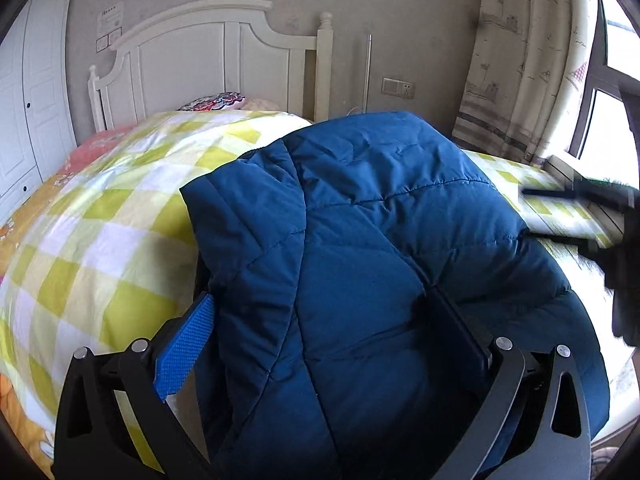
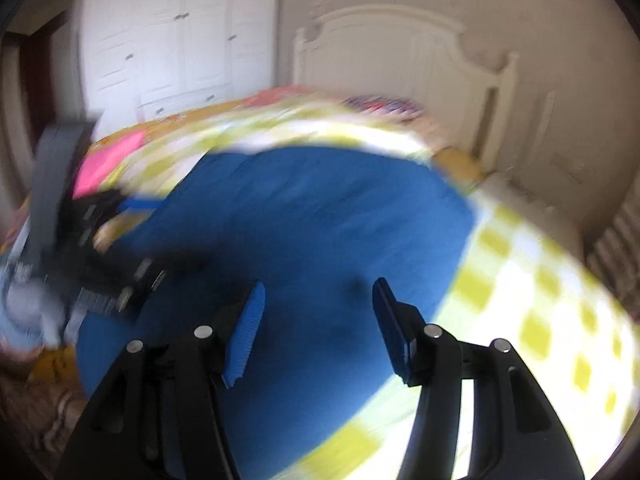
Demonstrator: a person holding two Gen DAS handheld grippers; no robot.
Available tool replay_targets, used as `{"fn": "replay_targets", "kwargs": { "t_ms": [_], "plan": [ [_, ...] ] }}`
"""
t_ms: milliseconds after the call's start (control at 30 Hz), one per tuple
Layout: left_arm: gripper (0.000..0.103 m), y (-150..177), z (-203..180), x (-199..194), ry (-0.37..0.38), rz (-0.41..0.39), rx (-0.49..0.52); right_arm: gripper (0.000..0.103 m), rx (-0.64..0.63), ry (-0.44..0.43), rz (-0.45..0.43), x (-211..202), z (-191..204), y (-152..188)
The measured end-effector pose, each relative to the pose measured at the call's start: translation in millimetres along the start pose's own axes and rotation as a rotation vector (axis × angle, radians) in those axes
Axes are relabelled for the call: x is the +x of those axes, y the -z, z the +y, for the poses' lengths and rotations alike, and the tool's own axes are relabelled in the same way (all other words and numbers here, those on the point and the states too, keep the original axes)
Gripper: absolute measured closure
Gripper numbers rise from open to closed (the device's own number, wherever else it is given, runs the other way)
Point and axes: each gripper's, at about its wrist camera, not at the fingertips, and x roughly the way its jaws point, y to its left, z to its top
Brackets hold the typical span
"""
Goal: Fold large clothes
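A dark blue quilted jacket (image 1: 380, 248) lies on the bed, on a yellow-and-white checked quilt (image 1: 100, 240). My left gripper (image 1: 320, 312) is open, its jaws wide apart with the jacket's padded fabric bulging between them; its blue left pad (image 1: 188, 344) shows, the right finger is partly under a fold. My right gripper (image 2: 316, 320) is open and empty, hovering over the jacket (image 2: 320, 220); that view is motion-blurred. The right gripper also shows in the left wrist view (image 1: 560, 212) at the right edge, and the left gripper shows in the right wrist view (image 2: 120, 240) at the left.
A white headboard (image 1: 208, 60) and pillows (image 1: 216, 102) are at the far end of the bed. A white wardrobe (image 2: 168, 40) stands to the left, and a curtain (image 1: 520, 60) and window to the right. A pink cloth (image 2: 108, 160) lies on the quilt.
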Motion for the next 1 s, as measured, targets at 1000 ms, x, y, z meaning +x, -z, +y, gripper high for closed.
{"fn": "replay_targets", "kwargs": {
  "t_ms": [1000],
  "plan": [
    [0.004,10.1,21.3,2.2,0.083,0.005,-0.085,0.018,-0.132,0.063,0.395,196.8,42.4,-103.4]
  ]
}}
